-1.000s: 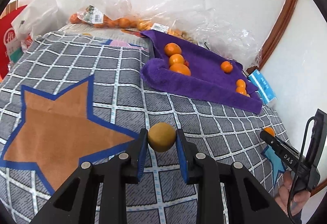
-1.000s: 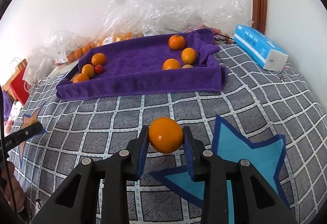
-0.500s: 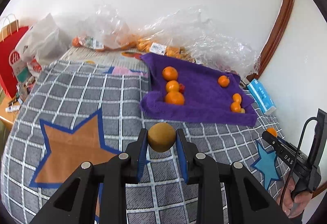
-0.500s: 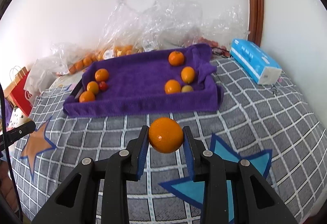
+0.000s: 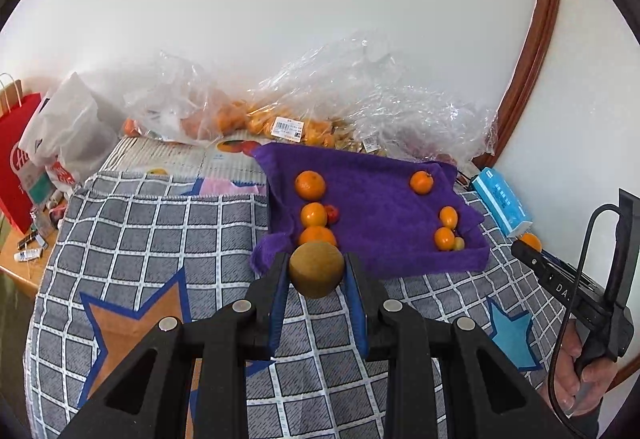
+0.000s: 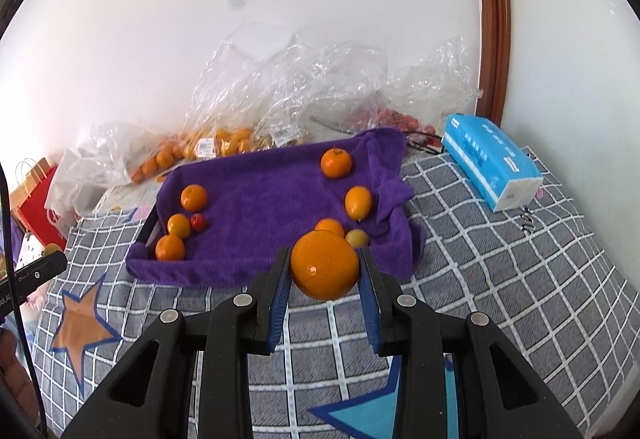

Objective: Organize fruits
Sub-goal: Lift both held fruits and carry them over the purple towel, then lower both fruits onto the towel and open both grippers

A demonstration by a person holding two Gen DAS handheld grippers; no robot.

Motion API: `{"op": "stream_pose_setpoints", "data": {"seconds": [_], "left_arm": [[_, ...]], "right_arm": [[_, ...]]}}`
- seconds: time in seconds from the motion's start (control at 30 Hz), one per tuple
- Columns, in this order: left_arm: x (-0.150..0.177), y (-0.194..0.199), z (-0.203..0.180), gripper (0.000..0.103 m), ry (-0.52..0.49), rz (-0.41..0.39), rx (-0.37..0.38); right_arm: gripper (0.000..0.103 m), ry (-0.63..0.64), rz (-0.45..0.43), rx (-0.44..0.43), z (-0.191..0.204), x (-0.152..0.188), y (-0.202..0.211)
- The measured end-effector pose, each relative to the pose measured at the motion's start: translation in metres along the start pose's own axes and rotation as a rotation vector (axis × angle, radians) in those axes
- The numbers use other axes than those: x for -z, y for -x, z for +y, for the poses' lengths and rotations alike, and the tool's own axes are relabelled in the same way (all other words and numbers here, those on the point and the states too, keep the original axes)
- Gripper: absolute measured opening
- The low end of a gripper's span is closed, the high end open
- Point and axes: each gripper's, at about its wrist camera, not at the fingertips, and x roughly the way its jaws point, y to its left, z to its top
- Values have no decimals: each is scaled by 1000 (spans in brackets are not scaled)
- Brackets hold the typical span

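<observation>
My left gripper point(image 5: 317, 275) is shut on a round brown fruit point(image 5: 317, 269) and holds it up in the air before the near left corner of the purple towel-lined tray point(image 5: 376, 195). My right gripper point(image 6: 325, 273) is shut on a large orange point(image 6: 325, 265), held above the tray's near right edge point(image 6: 256, 271). Several oranges lie in the tray: three with a small red fruit at its left point(image 6: 182, 227), others at its right point(image 6: 358, 202). The right gripper also shows at the right of the left wrist view point(image 5: 532, 251).
Clear plastic bags of oranges point(image 5: 256, 119) lie against the wall behind the tray. A blue tissue pack point(image 6: 492, 161) lies right of the tray. A red paper bag point(image 5: 16, 159) and a white bag stand at the left. The checked star-patterned cloth point(image 5: 160, 239) covers the surface.
Both grippers have risen and moved toward the tray with their fruits still gripped. The tray now sits lower and closer in both views.
</observation>
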Motion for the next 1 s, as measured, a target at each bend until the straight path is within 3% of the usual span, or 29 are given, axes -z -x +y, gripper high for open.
{"op": "stream_pose_setpoints", "data": {"seconds": [1.0], "left_arm": [[-52,-22,-18,26,-6,-9,0]], "right_arm": [[33,-5,7,-4,-5,-41,-24]]}}
